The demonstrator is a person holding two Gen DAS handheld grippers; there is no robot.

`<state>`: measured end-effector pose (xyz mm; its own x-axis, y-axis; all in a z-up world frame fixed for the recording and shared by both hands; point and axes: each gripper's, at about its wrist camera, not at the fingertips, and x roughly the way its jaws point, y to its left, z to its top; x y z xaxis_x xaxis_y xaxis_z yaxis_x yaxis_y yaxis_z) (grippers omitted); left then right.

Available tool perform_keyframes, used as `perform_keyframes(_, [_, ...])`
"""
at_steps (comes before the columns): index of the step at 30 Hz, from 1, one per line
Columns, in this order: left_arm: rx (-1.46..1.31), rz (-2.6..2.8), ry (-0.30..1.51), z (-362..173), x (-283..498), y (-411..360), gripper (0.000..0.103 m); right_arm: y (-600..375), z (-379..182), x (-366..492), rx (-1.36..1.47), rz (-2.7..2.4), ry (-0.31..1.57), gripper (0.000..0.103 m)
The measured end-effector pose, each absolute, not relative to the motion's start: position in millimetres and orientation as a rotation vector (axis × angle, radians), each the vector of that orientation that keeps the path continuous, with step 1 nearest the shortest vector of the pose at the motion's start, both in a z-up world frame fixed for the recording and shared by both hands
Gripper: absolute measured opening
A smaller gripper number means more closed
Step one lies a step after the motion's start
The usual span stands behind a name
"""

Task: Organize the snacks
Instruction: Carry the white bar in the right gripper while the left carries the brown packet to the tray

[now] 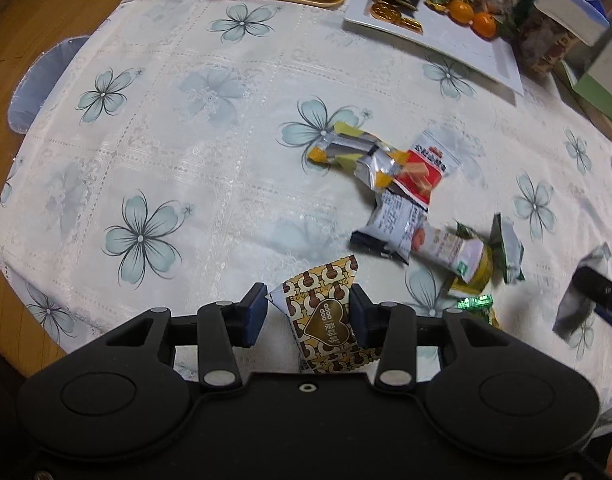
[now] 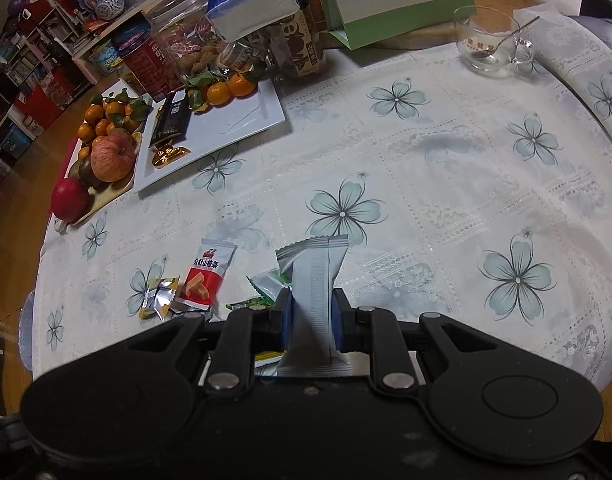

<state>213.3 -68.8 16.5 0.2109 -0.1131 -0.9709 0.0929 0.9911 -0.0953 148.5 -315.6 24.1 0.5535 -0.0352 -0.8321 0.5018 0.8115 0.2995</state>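
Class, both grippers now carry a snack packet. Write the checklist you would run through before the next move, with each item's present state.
1. Left gripper holds gold-brown packet: ok.
2. Right gripper clamps grey packet: ok.
3. White tray has bare space: ok.
4. Loose packets remain on the tablecloth: not ok.
5. Glass cup away from the pile: ok.
6. Gold-brown packet clear of the cloth: cannot tell.

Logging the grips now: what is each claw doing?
Left claw: shut on the gold-and-brown snack packet.
Right claw: shut on the silver-grey snack packet.
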Motion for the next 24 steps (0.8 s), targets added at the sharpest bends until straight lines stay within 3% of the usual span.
perform_keyframes(11, [0.068,-0.237,1.352,30.1,144.0,-57.7,0.051,-290.8,36.3,92.7,0.527,-0.160,0.881,0.022])
perform_keyframes(24, [0.121,-0.188,1.418,7.6,83.3,-26.0,0.051,-251.4,-2.3,-8.6,0.562,-0.179,0.967,0.022])
